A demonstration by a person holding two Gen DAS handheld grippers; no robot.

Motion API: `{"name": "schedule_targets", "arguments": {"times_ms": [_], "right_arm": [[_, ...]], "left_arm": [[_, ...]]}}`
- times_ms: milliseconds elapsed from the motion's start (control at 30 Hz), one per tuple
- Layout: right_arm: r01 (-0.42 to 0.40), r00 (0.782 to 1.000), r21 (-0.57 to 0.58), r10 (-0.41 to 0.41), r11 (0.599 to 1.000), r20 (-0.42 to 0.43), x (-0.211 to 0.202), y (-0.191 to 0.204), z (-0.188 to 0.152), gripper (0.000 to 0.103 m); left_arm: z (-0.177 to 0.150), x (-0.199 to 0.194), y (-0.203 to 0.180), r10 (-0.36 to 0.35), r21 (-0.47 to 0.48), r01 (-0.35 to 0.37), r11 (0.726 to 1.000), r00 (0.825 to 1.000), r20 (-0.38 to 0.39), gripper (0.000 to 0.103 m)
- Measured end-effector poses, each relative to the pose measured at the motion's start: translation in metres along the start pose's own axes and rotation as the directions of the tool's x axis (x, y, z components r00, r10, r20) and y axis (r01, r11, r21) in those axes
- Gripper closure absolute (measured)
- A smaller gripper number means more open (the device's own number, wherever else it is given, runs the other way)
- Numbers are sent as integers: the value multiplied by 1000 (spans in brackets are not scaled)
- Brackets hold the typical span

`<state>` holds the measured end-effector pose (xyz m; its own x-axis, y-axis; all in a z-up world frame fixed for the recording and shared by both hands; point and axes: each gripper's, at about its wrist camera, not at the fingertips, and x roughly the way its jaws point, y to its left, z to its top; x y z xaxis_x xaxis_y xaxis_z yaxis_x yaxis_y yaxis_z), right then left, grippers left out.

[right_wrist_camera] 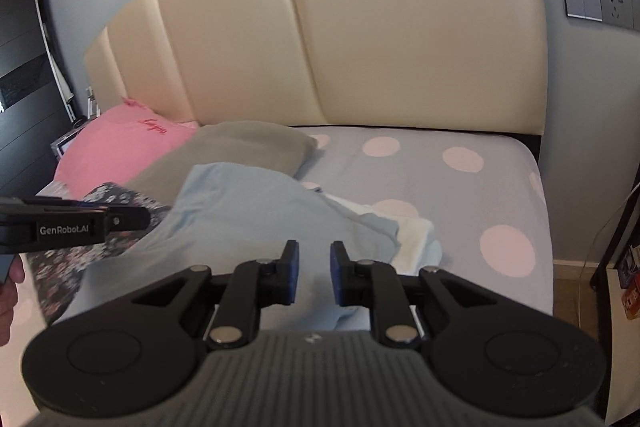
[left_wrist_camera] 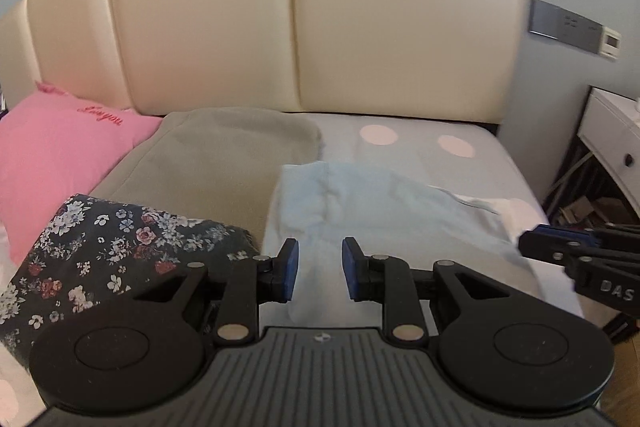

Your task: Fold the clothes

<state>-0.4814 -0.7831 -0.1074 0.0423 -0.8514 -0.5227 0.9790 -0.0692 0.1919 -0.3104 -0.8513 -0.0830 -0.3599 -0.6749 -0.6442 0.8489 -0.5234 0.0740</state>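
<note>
A light blue garment (left_wrist_camera: 372, 211) lies crumpled on the bed; it also shows in the right wrist view (right_wrist_camera: 248, 227), with a white piece (right_wrist_camera: 416, 231) under its right edge. My left gripper (left_wrist_camera: 320, 269) is open and empty just above the garment's near left part. My right gripper (right_wrist_camera: 314, 273) is open and empty above the garment's near middle. The right gripper also shows from the side at the right edge of the left wrist view (left_wrist_camera: 576, 255). The left gripper's body enters the right wrist view from the left (right_wrist_camera: 72, 223).
A folded dark floral garment (left_wrist_camera: 120, 251) lies to the left, a grey-green one (left_wrist_camera: 224, 155) behind it, and a pink pillow (left_wrist_camera: 56, 147) at far left. The cream headboard (left_wrist_camera: 320, 7) stands behind. A white nightstand (left_wrist_camera: 616, 143) is beyond the dotted sheet (right_wrist_camera: 460, 187).
</note>
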Motion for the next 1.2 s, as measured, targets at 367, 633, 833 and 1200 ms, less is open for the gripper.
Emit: {"name": "schedule_targets", "arguments": {"times_ms": [367, 633, 833, 1200], "right_arm": [[-55, 991, -97, 43, 994, -128, 1, 21, -25, 78], [-62, 992, -124, 48, 990, -117, -18, 27, -32, 78], [-66, 995, -146, 55, 987, -78, -45, 34, -37, 76], [-83, 981, -178, 49, 980, -185, -34, 39, -53, 76]], "left_arm": [[-35, 20, -17, 54, -9, -56, 998, 979, -196, 86], [-38, 6, -21, 105, -70, -117, 991, 982, -158, 86], [-44, -39, -45, 101, -27, -103, 994, 992, -78, 86], [-65, -17, -51, 133, -80, -153, 985, 967, -216, 86]]}}
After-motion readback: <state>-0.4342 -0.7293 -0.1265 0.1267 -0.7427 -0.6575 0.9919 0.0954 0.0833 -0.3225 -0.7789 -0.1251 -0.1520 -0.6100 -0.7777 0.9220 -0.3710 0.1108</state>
